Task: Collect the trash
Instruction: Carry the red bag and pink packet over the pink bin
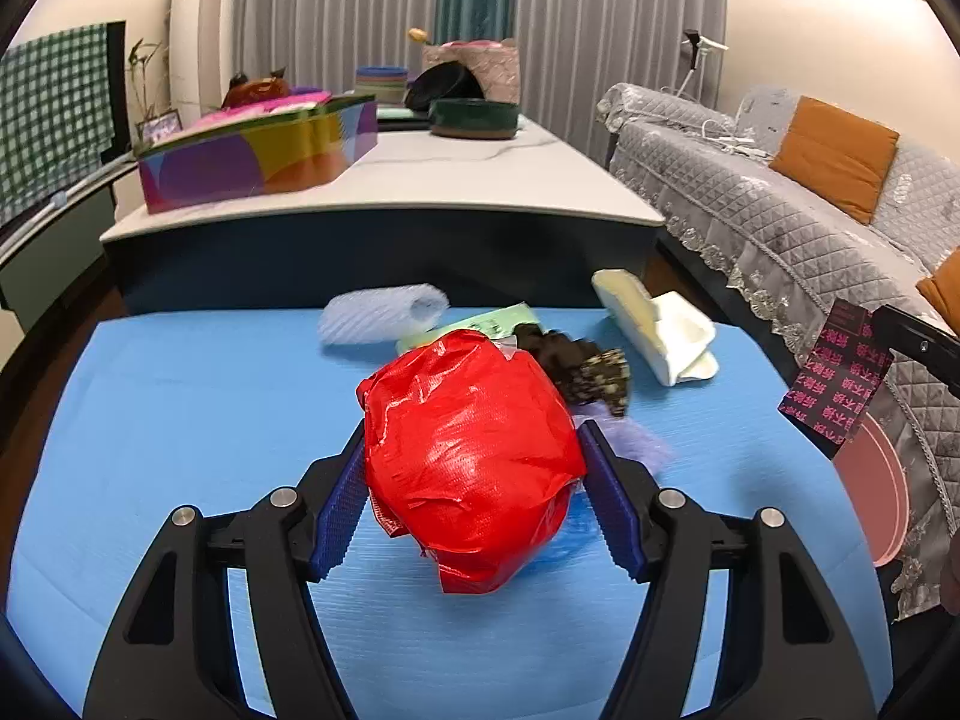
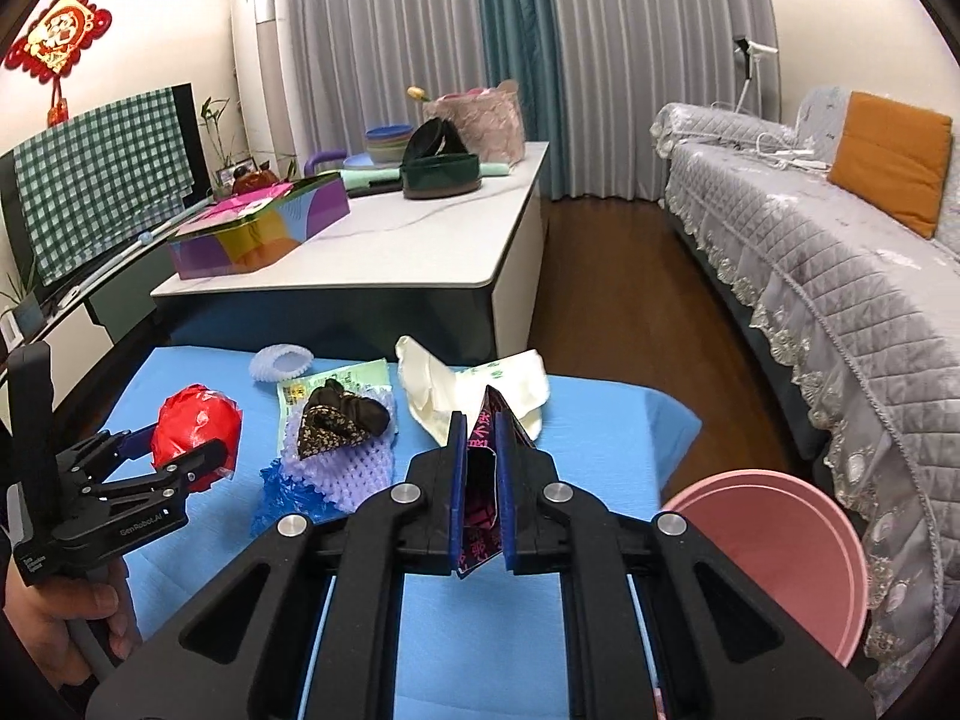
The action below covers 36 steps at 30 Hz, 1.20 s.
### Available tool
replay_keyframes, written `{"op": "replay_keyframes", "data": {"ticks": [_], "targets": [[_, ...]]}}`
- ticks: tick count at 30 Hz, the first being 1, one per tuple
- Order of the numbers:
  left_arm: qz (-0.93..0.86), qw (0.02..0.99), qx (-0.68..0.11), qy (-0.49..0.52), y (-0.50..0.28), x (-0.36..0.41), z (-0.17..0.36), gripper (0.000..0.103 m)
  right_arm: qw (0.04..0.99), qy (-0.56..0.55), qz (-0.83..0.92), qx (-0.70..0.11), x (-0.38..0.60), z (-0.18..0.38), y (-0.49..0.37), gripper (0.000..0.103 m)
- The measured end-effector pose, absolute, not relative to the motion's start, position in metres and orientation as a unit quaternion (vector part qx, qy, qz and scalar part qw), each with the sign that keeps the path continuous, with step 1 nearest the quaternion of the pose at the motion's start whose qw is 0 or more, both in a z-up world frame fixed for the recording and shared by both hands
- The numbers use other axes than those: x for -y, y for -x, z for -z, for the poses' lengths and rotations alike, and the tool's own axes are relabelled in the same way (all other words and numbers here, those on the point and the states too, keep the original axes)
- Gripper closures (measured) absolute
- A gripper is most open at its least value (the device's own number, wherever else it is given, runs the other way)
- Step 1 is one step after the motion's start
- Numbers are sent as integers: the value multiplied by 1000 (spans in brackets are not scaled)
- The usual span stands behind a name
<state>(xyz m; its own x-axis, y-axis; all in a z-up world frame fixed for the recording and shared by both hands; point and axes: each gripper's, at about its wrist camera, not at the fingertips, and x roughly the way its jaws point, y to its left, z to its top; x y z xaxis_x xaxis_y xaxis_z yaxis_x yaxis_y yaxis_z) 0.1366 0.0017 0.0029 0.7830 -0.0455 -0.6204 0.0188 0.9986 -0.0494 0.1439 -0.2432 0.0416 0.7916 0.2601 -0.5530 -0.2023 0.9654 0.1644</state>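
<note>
A crumpled red plastic bag [image 1: 468,456] sits squeezed between the blue pads of my left gripper [image 1: 474,432], lifted above the blue mat [image 1: 180,420]. In the right wrist view the same left gripper [image 2: 180,444] holds the red bag [image 2: 192,420] at the left. My right gripper [image 2: 483,420] is shut on a dark wrapper with pink characters [image 2: 477,480]. That wrapper [image 1: 834,378] also shows at the right edge of the left wrist view. A pink bin [image 2: 780,546] stands on the floor to the right of the mat.
On the mat lie a white foam net sleeve [image 2: 282,360], green paper [image 2: 348,378], a dark patterned scrap [image 2: 336,414], purple foam netting [image 2: 354,468], blue plastic [image 2: 282,492] and cream packaging [image 2: 522,384]. Behind stands a white table [image 2: 420,252]; a grey sofa [image 2: 840,276] runs along the right.
</note>
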Motion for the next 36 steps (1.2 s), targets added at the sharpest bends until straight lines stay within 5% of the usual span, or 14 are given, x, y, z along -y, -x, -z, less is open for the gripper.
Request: {"op": "replay_keyframes", "data": {"ticks": [36], "targets": [[113,954,-278,-3,-109,76,-27,38,962,-55,-40,-263,323,-60,-93,93]]}}
